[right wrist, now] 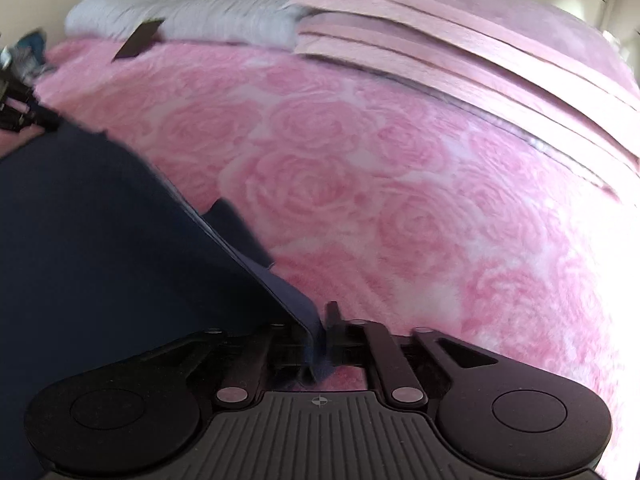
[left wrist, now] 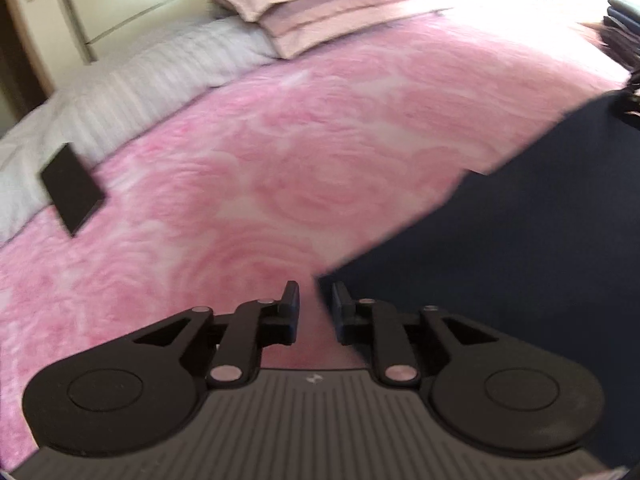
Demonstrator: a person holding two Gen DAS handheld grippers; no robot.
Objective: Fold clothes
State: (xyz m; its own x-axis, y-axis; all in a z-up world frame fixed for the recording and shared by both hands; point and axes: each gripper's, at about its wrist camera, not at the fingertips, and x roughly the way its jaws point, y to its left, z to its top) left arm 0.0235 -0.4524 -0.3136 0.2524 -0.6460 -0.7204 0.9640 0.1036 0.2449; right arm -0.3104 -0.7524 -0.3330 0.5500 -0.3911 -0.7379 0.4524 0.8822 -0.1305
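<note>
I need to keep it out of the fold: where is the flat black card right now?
The flat black card lies at the far left in the left wrist view, straddling the edge where the pink blanket meets the white bedding, well clear of the dark garment.

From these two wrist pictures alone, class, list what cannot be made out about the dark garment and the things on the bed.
- Navy garment: its type and full shape; cut off by the frame edges in both views.
- Right gripper: whether it pinches the cloth edge; the fabric hides one finger.
- Flat black object: what it is; blurred and small.
- Dark pile, left wrist view: cut off at the edge.
</note>
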